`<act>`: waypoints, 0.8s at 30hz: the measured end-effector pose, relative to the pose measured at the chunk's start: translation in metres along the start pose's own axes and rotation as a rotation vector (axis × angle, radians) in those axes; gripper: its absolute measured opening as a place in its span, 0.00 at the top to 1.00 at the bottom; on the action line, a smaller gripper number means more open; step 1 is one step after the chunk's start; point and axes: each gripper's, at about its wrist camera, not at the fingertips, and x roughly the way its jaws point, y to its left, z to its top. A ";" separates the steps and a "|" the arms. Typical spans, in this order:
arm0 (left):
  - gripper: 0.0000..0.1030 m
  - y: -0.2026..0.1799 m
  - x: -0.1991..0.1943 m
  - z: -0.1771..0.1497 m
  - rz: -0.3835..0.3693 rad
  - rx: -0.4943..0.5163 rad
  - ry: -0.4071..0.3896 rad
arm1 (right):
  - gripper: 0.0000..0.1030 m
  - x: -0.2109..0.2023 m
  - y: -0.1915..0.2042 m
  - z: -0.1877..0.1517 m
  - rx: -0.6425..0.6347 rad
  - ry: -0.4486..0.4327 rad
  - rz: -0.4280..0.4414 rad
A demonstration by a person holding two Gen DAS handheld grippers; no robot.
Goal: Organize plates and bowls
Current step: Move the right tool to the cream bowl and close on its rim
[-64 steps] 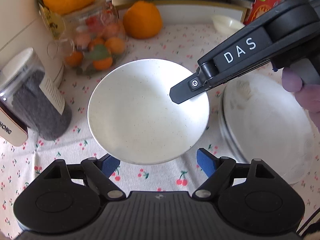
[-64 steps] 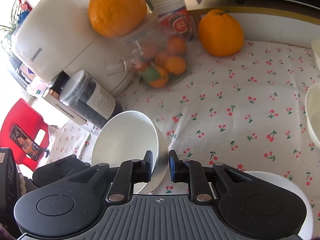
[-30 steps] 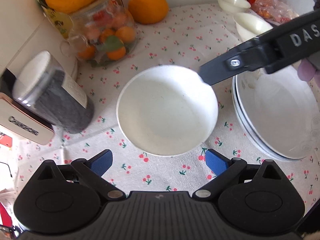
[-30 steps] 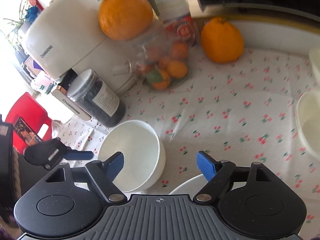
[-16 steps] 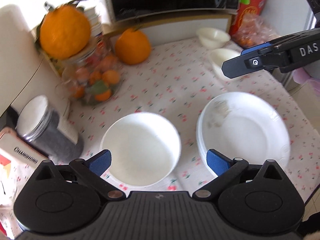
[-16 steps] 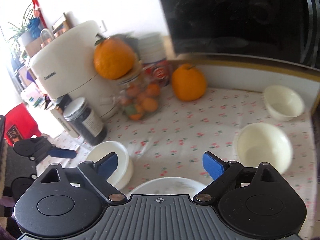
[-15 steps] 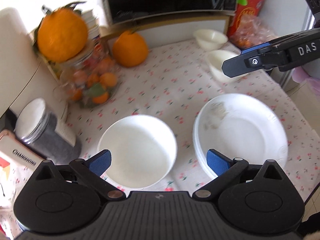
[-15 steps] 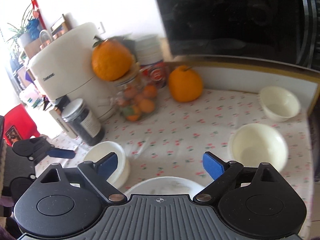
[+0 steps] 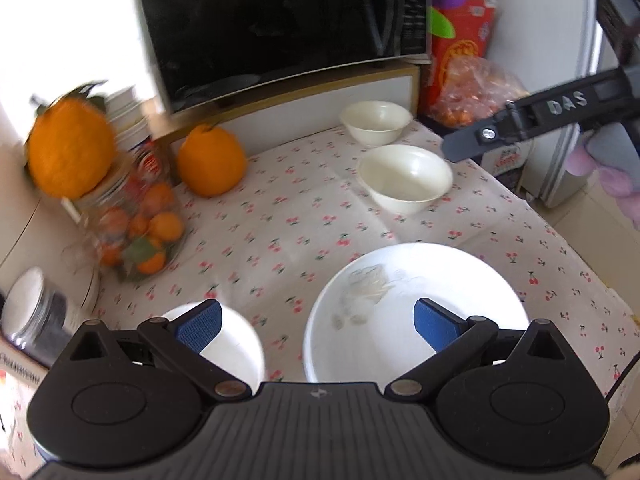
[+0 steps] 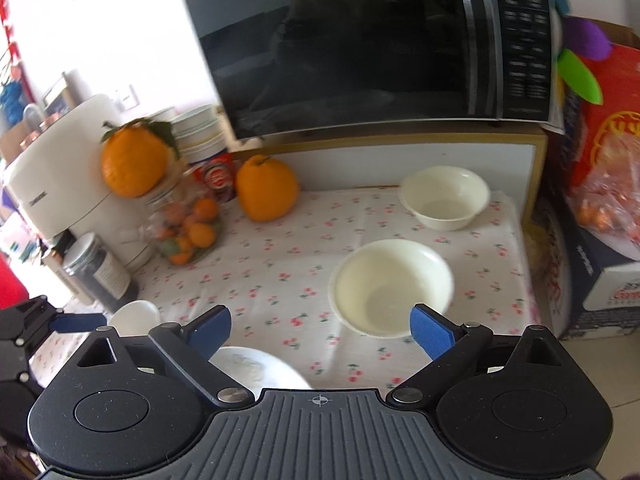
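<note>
A white bowl (image 9: 236,344) sits on the cherry-print cloth at the near left, beside a stack of white plates (image 9: 420,292). Farther back stand a cream bowl (image 9: 404,178) and a smaller cream bowl (image 9: 376,120). My left gripper (image 9: 316,326) hovers open above the white bowl and plates, holding nothing. My right gripper (image 10: 320,332) is over the cloth with its jaws opening and nothing between them; the cream bowl (image 10: 390,286) lies just beyond its right pad. The plates (image 10: 260,368) and white bowl (image 10: 134,314) are below it. One right finger (image 9: 472,148) shows above the cream bowl.
A black microwave (image 10: 372,48) on a shelf closes the back. A large orange (image 9: 210,160), a glass jar of small fruit (image 9: 140,232) topped by another orange, a dark jar (image 9: 36,312) and a white appliance (image 10: 52,200) line the left. A red box (image 9: 460,44) stands right, past the table edge (image 9: 560,236).
The right gripper let go of the white bowl, which now rests on the cloth, and spread its jaws wide. Both grippers drew back and up, tilting toward the microwave and cream bowls.
</note>
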 end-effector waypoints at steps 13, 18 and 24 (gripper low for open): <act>0.01 -0.065 0.047 0.039 -0.052 0.194 -0.066 | 0.04 0.020 -0.081 -0.010 0.275 0.015 0.020; 0.07 -0.069 0.082 0.055 -0.103 0.142 0.015 | 0.04 0.037 -0.101 -0.013 0.391 0.015 0.054; 0.12 -0.069 0.118 0.063 -0.075 0.099 0.092 | 0.04 0.058 -0.102 -0.007 0.427 0.029 0.052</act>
